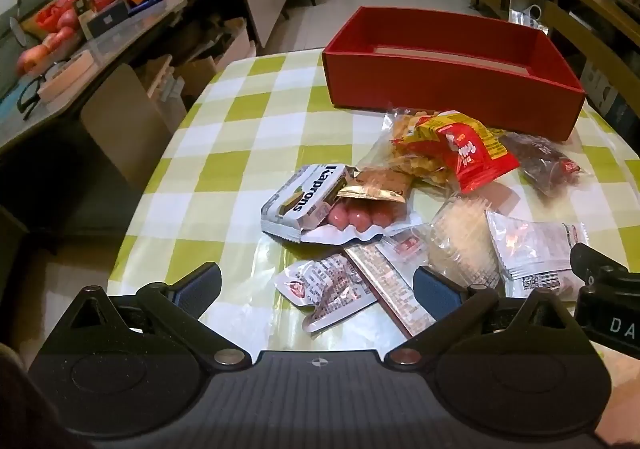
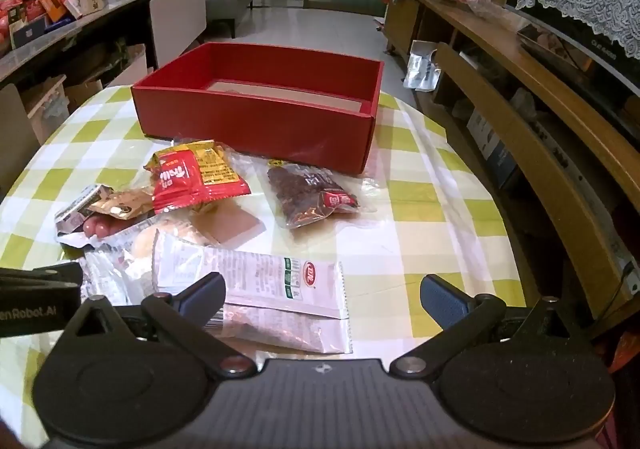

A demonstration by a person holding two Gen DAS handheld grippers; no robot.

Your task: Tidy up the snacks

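Checked tablecloth (image 1: 248, 129) lies bare from 9 to 12 o'clock in the left wrist view, its edge curving at 9. The left gripper (image 1: 316, 285) is held fully spread, nothing gripped, above the snack pile (image 1: 400, 209); the red box (image 1: 452, 89) is seen at 1 o'clock, long axis crosswise.

In the right wrist view, the right gripper (image 2: 322, 297) is likewise spread wide and empty over a white packet (image 2: 260, 285) lying crosswise; the dark bag (image 2: 308, 197) points toward 12, just before the box (image 2: 256, 121). Free cloth is left at 3 o'clock.
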